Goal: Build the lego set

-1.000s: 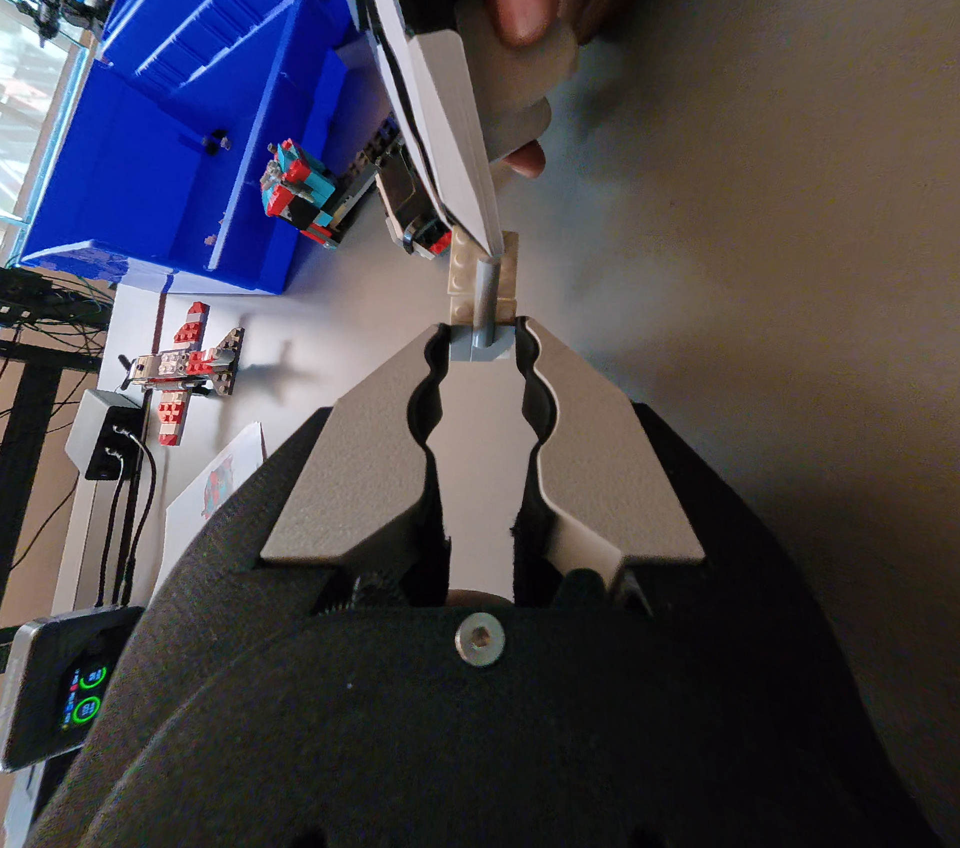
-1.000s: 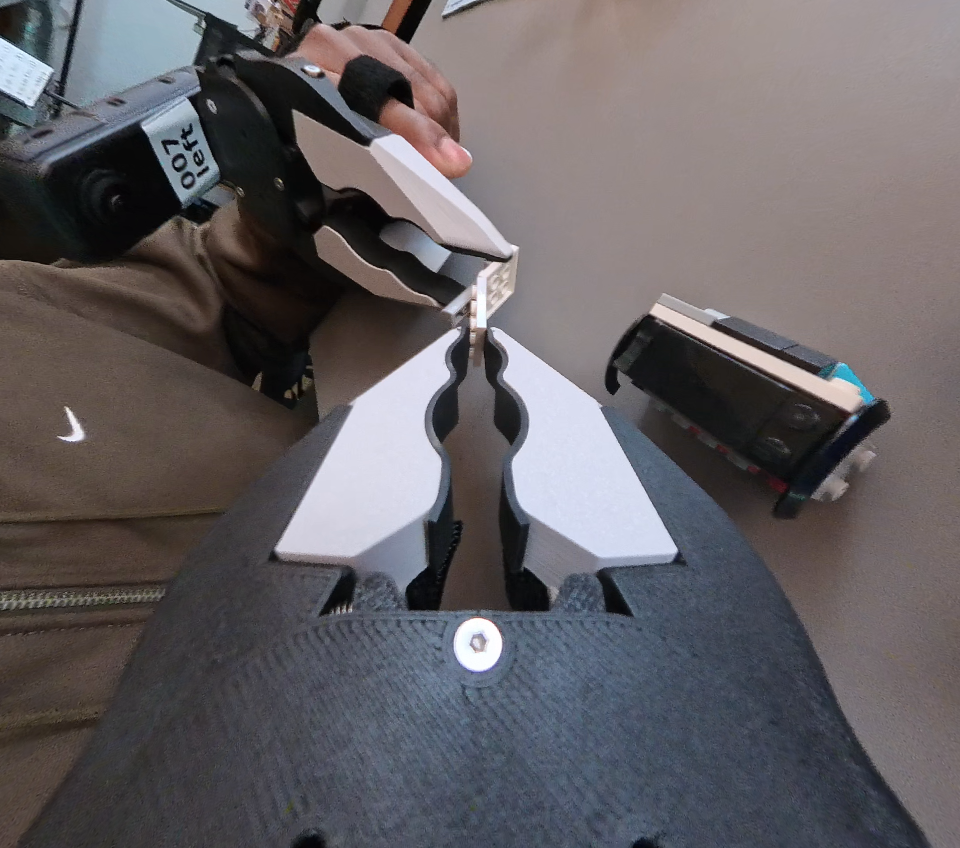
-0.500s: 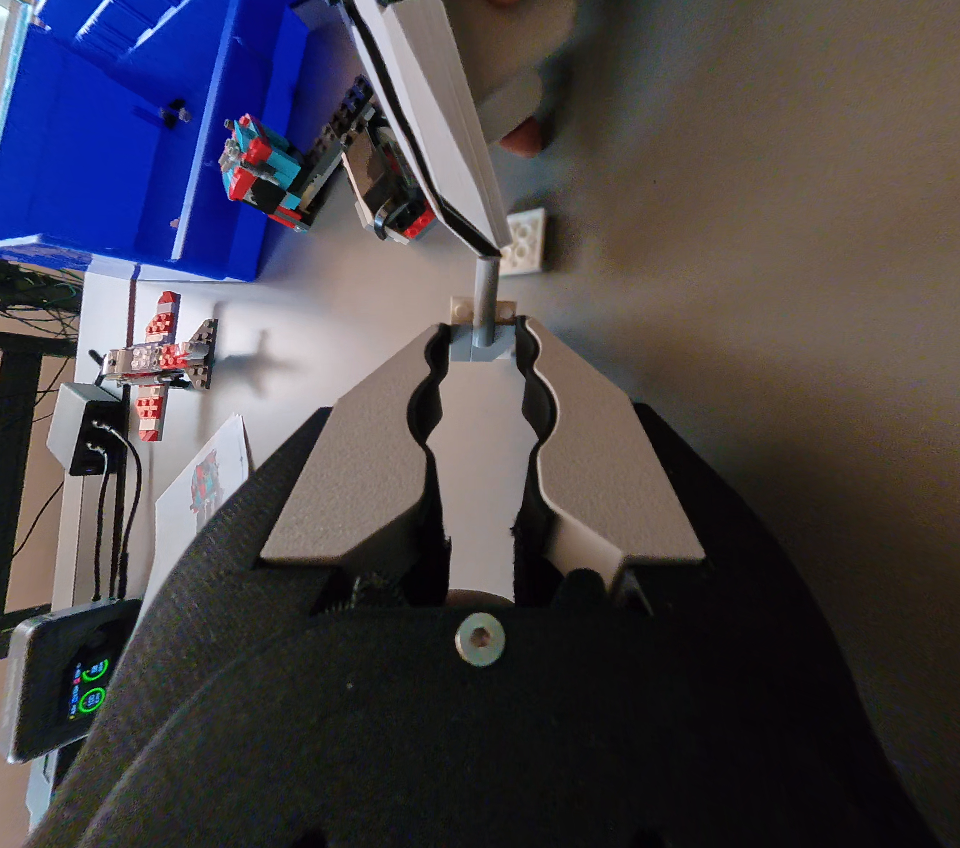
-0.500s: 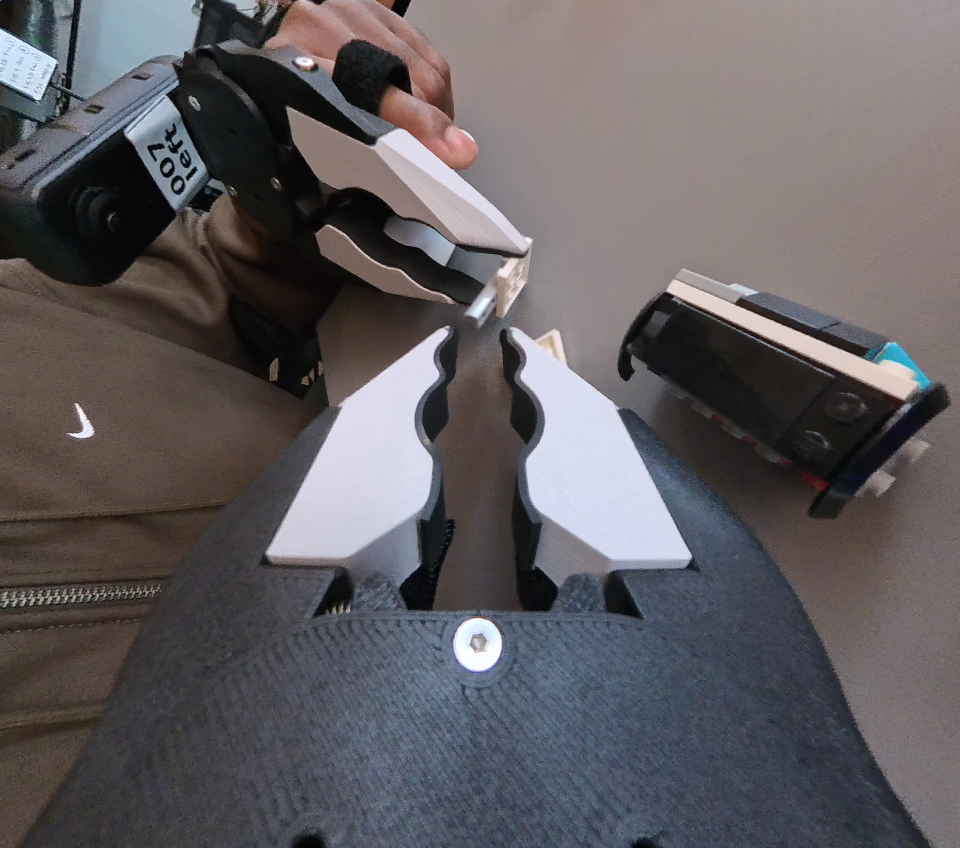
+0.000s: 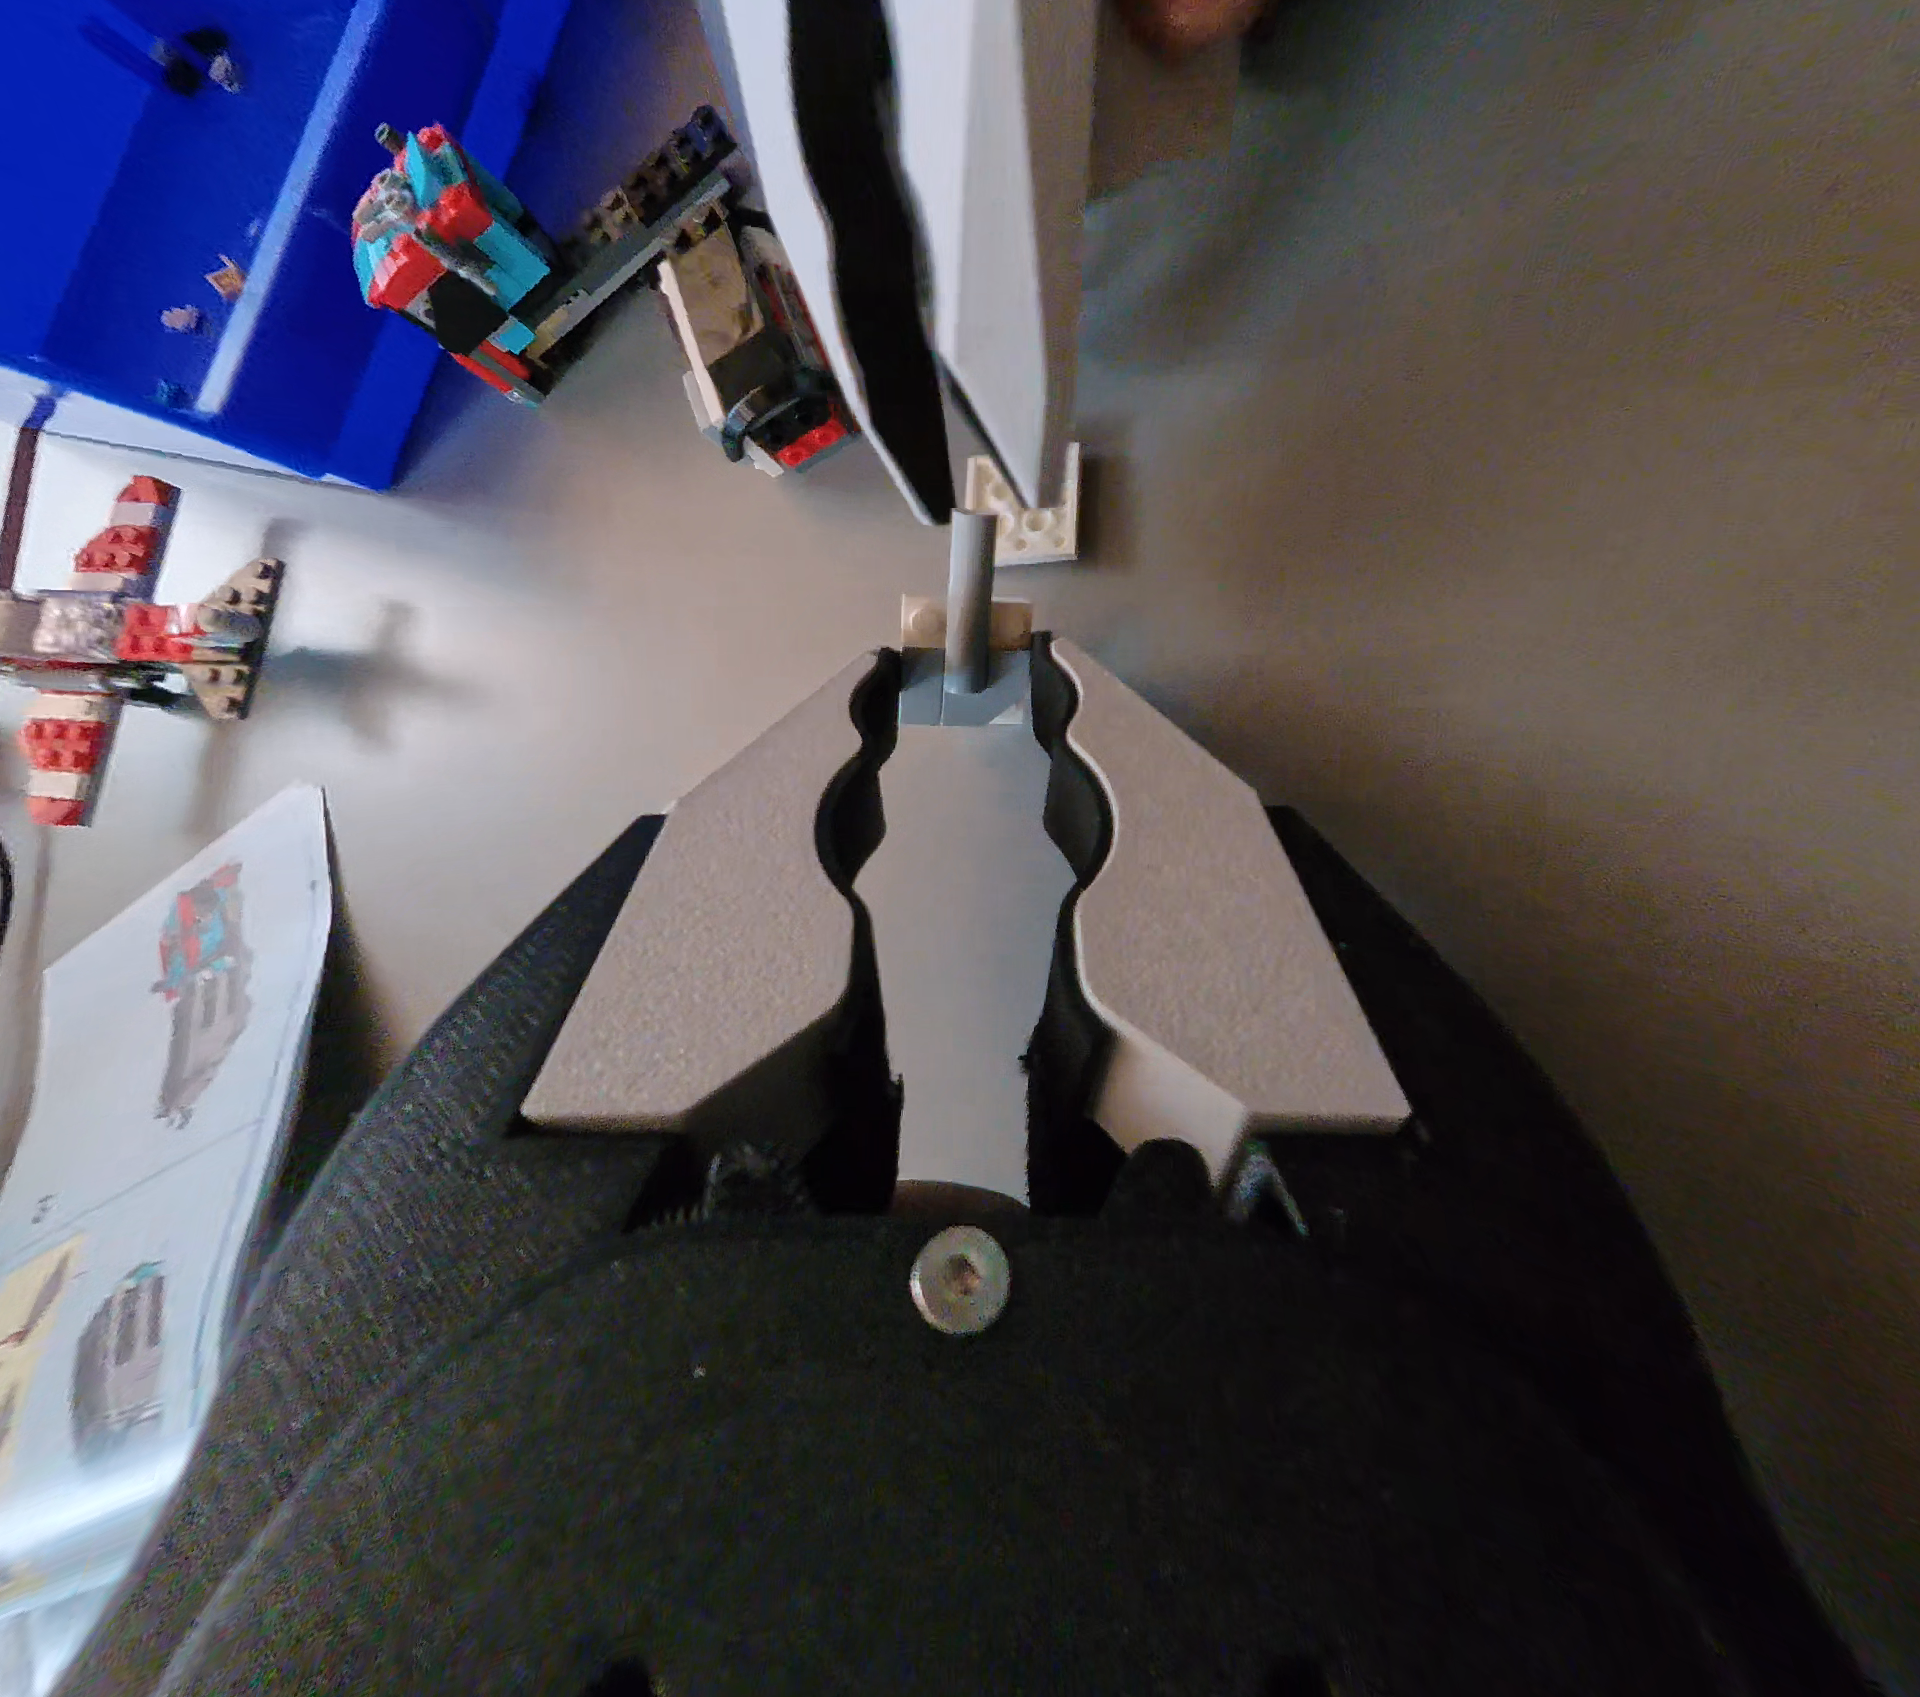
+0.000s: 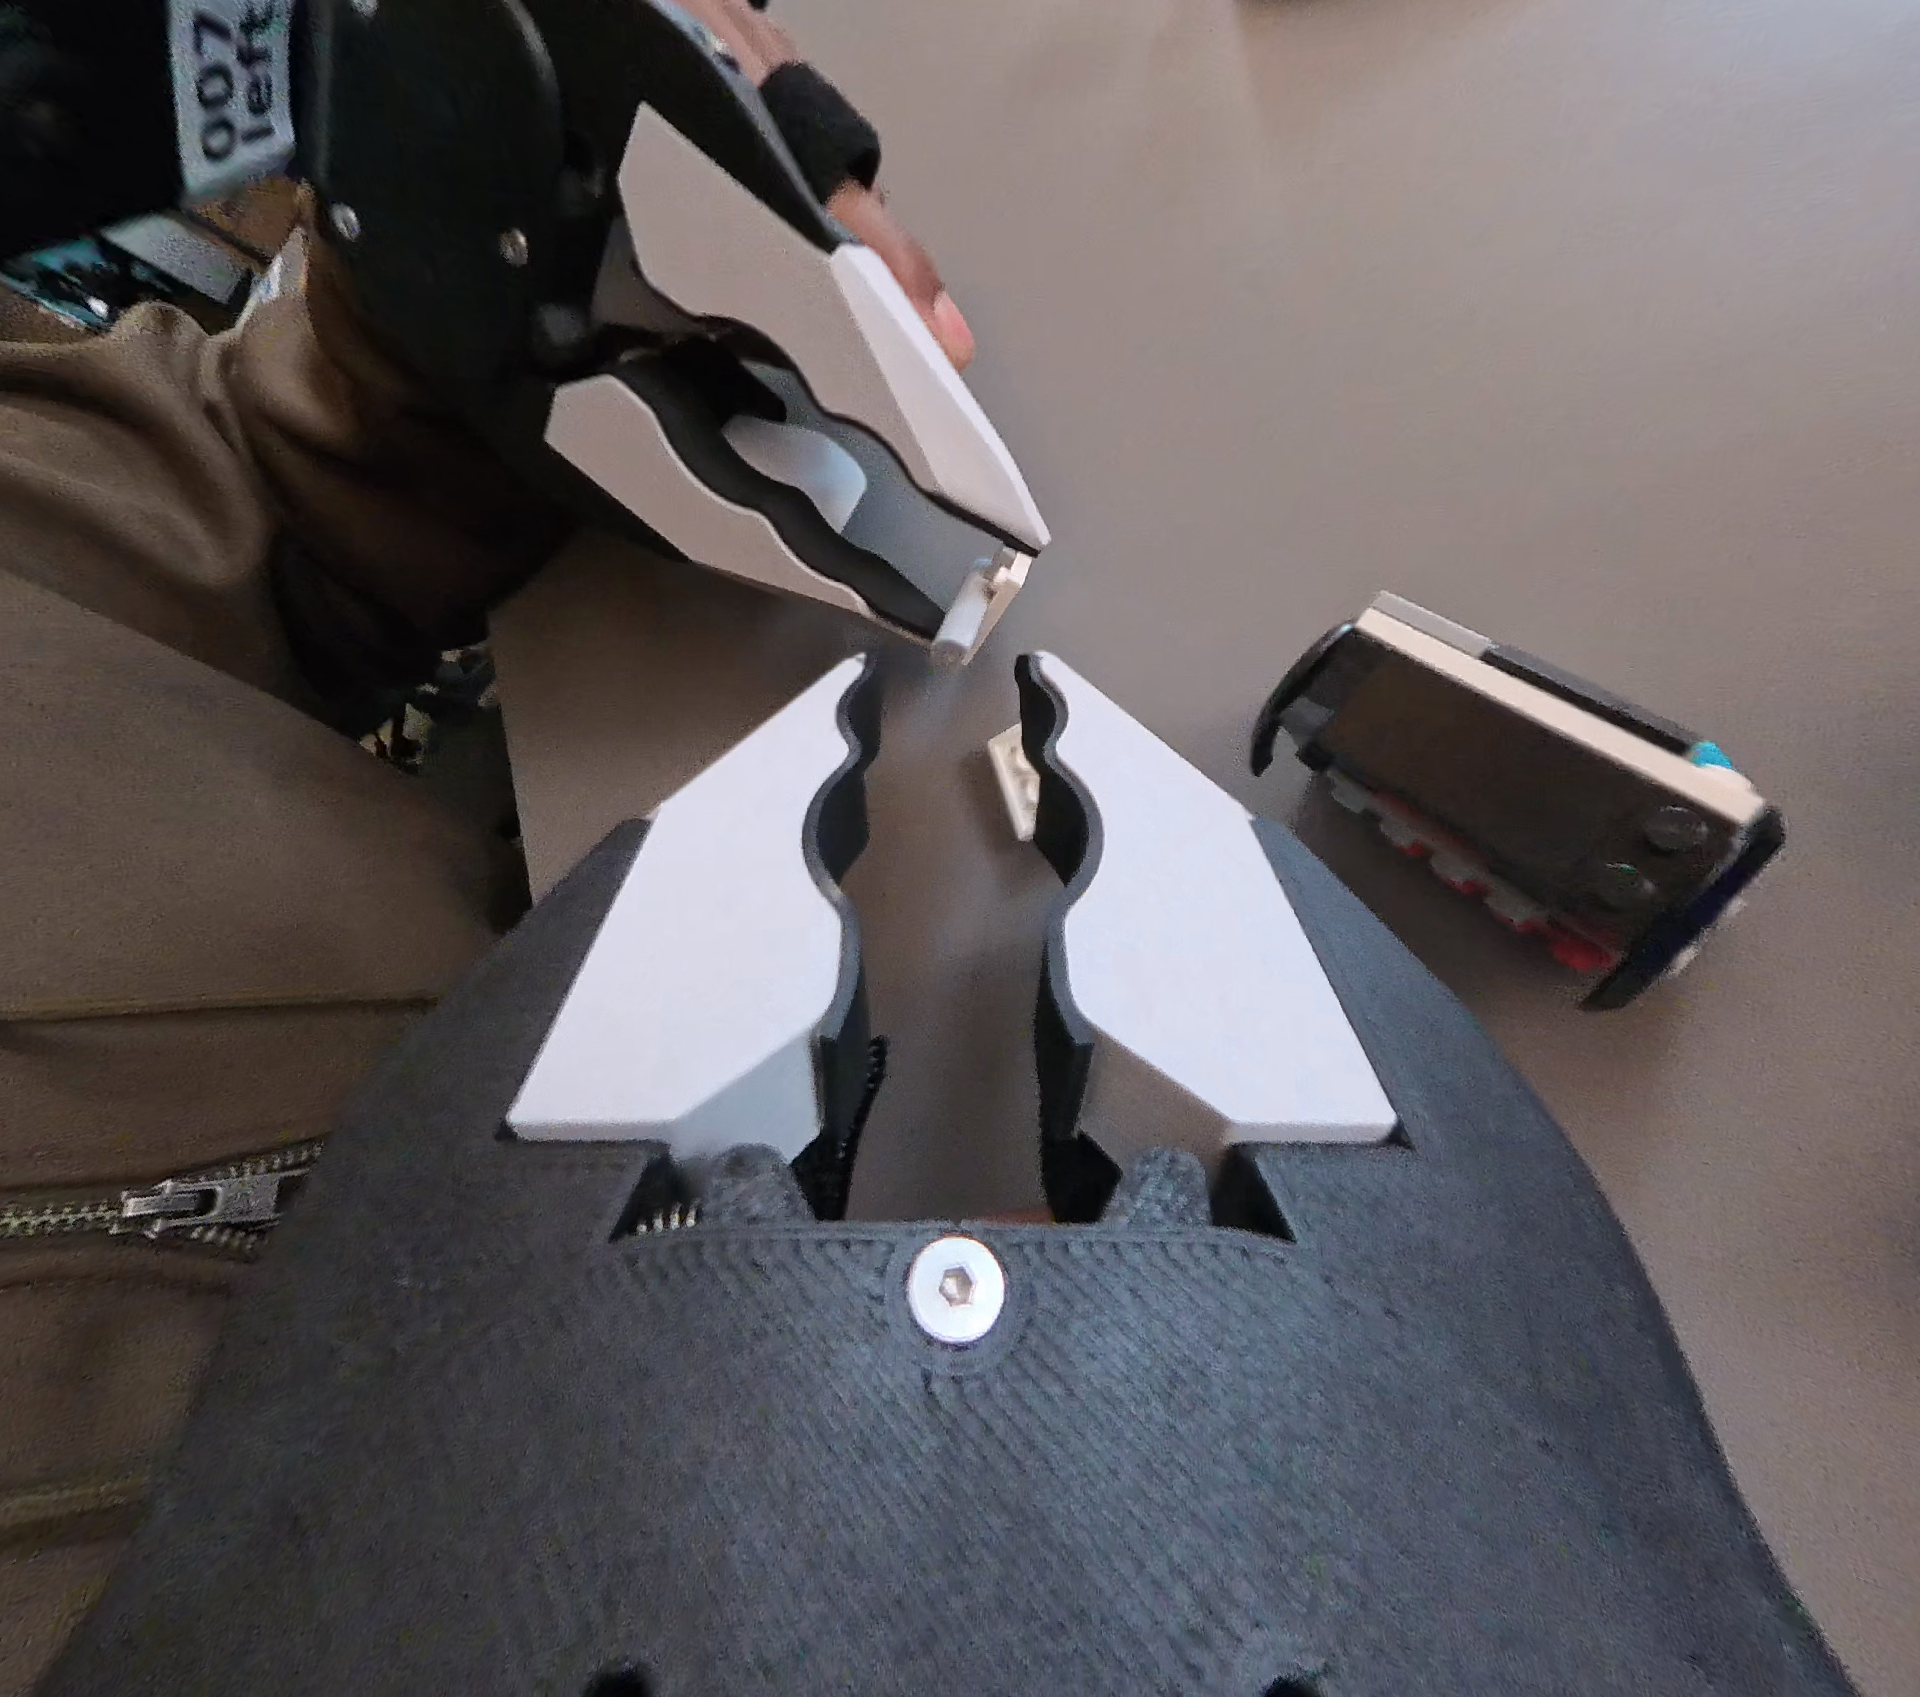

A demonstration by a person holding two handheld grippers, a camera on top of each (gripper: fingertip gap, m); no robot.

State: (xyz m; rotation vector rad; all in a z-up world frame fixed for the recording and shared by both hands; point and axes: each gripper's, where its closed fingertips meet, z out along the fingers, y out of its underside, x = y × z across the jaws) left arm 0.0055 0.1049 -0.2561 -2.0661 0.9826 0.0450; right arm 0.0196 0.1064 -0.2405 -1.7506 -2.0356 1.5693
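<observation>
Two grippers meet over a grey table (image 6: 1455,297). Clamped between the pads of the left gripper (image 5: 964,681) is a small grey brick piece (image 5: 961,697) with a thin grey peg (image 5: 971,598) standing out at 12 o'clock and a tan plate (image 5: 920,617) behind it; the piece looks light, rigid and smooth, so it probably slips or twists easily, and the squared base seems a safer hold than the peg. Just beyond, the right gripper (image 6: 945,671) stands with its fingers apart and nothing between them; a white plate (image 6: 1013,780) lies flat on the table beside its right finger, thin and likely awkward to lift except by its edges. At 3 o'clock of the right gripper lies a black brick model (image 6: 1507,806); bare table spreads beyond it. At 10 o'clock in the left wrist view stand a blue bin (image 5: 208,89) and more brick models (image 5: 457,265).
</observation>
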